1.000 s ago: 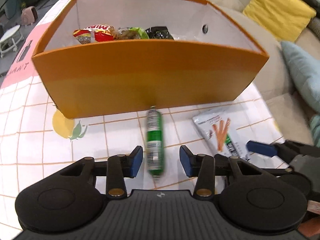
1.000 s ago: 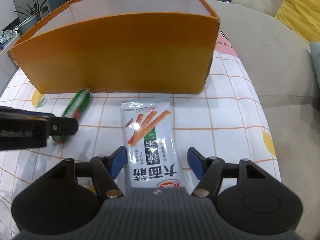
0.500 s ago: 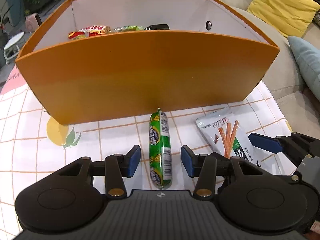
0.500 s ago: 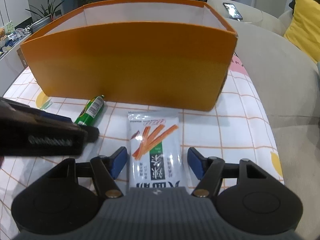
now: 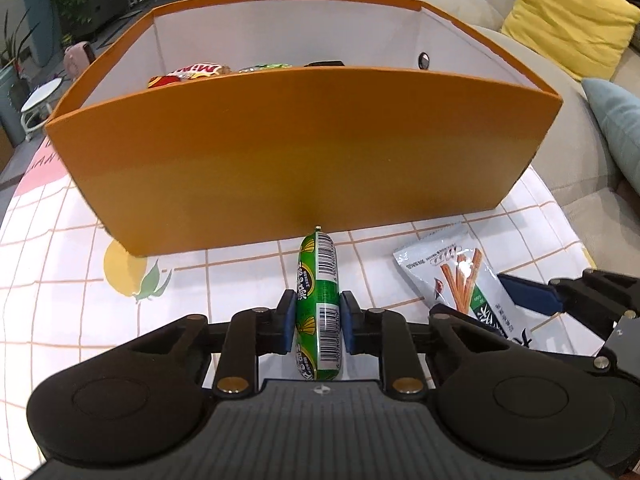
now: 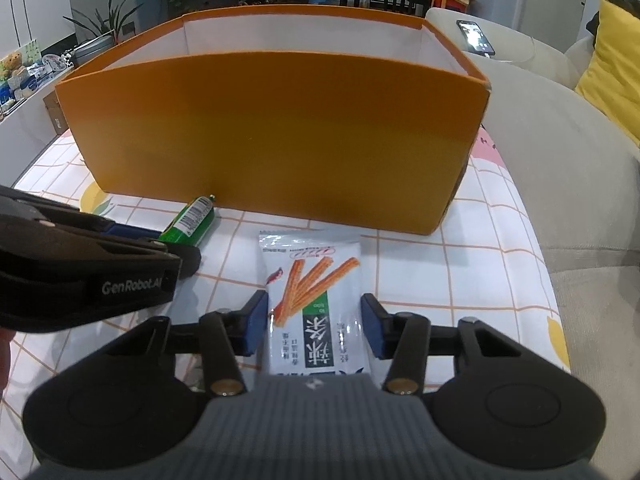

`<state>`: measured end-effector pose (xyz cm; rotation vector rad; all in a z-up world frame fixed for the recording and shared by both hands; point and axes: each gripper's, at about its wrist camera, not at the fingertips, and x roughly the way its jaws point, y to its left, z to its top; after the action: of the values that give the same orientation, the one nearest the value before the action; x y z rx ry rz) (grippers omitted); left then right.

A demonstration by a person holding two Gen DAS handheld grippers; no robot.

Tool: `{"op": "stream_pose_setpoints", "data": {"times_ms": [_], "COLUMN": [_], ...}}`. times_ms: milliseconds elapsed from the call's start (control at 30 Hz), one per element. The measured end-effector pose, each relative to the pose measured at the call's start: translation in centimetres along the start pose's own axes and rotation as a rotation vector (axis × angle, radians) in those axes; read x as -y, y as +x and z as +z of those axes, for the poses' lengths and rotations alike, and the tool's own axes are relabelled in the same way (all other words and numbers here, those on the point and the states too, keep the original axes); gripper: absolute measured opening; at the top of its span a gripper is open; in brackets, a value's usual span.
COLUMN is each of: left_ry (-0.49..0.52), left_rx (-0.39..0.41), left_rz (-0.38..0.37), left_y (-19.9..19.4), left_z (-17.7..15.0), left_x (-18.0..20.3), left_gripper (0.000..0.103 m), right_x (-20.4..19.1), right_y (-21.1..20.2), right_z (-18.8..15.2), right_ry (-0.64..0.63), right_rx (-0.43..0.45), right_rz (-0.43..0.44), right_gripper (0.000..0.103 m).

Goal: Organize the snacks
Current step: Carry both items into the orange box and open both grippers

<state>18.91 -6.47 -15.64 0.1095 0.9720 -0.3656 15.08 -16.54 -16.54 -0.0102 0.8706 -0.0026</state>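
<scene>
A green sausage stick (image 5: 318,304) lies on the checked tablecloth in front of an orange box (image 5: 304,152). My left gripper (image 5: 316,322) is shut on the sausage, both pads against its sides. A white pouch of orange snack sticks (image 6: 316,300) lies to the right of it. My right gripper (image 6: 314,322) is open with its pads on either side of the pouch, close to its edges. The sausage (image 6: 192,220) and the left gripper also show in the right wrist view. The box (image 6: 272,136) holds several snack packets (image 5: 192,74) at its far left.
The table has a white tablecloth with orange grid lines and fruit prints (image 5: 132,272). A beige sofa (image 6: 560,148) with a yellow cushion (image 5: 568,16) and a blue cushion (image 5: 616,120) stands to the right. A phone (image 6: 476,36) lies on the sofa.
My left gripper has closed its jaws onto the green sausage. My right gripper has narrowed around the pouch and moved slightly forward along it.
</scene>
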Motion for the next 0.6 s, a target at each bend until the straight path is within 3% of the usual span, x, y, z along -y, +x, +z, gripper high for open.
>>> {"op": "stream_pose_setpoints", "data": {"times_ms": [367, 600], "left_ry": [-0.018, -0.016], "left_rx": [0.04, 0.106], "left_rz": [0.001, 0.007], "left_y": [-4.5, -8.8], "left_z": [0.2, 0.5], "left_x": [0.1, 0.5], "left_gripper": [0.024, 0.024], "right_x": [0.4, 1.0], "right_y": [-3.8, -8.3], "right_z": [0.8, 1.5], "right_ry": [0.039, 0.062], "right_rx": [0.003, 0.066], "right_rz": [0.052, 0.058], "right_gripper": [0.045, 0.045]}}
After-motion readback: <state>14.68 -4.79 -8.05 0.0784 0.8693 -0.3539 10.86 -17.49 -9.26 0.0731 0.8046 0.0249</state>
